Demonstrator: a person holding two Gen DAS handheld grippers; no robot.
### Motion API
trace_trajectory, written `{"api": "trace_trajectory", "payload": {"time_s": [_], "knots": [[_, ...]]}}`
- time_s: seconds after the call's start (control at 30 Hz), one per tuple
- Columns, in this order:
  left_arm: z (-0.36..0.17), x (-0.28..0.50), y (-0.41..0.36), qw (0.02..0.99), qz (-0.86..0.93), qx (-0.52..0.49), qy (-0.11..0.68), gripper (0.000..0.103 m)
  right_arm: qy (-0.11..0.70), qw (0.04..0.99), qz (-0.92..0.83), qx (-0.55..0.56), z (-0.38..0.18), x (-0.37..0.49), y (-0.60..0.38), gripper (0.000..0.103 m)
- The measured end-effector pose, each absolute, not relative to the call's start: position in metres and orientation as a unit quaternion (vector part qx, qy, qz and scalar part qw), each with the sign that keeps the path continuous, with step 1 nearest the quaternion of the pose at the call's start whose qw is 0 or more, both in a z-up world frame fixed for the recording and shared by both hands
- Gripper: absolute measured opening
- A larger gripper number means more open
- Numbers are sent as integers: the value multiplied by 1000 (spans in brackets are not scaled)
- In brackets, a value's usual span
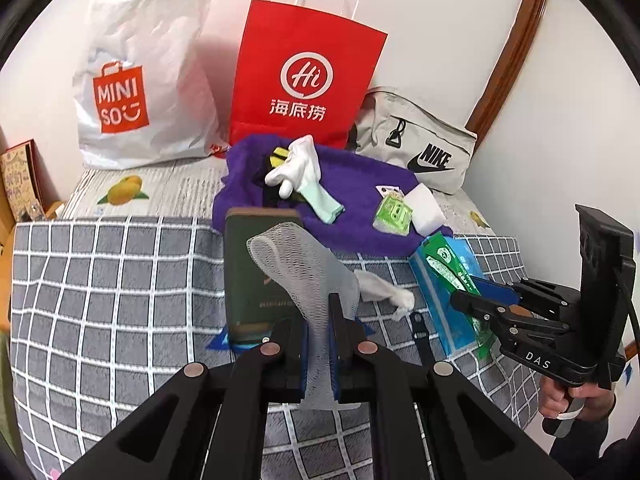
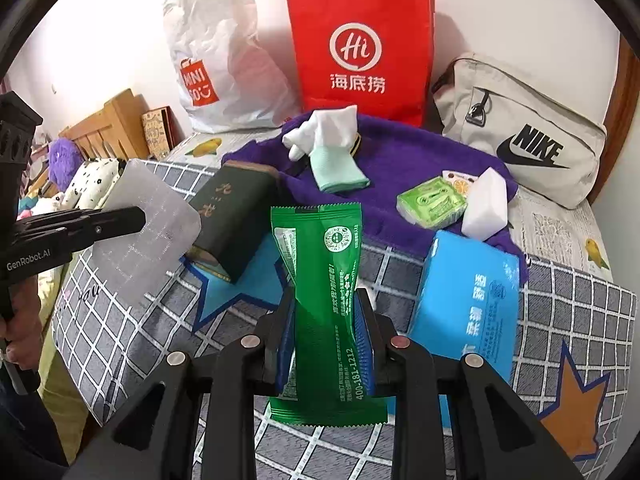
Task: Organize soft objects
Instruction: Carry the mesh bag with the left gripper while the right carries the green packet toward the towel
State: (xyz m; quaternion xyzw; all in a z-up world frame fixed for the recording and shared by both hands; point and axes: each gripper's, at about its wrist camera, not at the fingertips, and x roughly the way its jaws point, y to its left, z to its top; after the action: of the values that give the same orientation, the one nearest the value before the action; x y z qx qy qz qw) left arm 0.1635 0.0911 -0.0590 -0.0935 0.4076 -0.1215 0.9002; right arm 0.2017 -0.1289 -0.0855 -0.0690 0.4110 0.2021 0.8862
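Both hands full: left gripper (image 1: 320,344) clamped on a white mesh sleeve (image 1: 304,268), right gripper (image 2: 325,336) squeezing a green packet (image 2: 324,300), both up in front of the purple towel (image 2: 404,160). Next, I guess, picking a drop spot.

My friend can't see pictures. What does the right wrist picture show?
The right tool grips a green packet above a checked blanket. The left tool holds a white mesh sheet. Behind lie a purple towel with a glove, a blue pack, and a red bag.
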Motion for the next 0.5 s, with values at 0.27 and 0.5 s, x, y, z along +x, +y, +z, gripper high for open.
{"api": "trace_trajectory", "payload": {"time_s": [0.27, 0.5], "knots": [[-53, 184, 88, 902, -119, -89, 405, 8, 404, 893, 188, -58, -75, 229, -141, 27], [-46, 206, 83, 903, -116, -80, 405, 8, 403, 898, 171, -46, -72, 252, -152, 28]]}}
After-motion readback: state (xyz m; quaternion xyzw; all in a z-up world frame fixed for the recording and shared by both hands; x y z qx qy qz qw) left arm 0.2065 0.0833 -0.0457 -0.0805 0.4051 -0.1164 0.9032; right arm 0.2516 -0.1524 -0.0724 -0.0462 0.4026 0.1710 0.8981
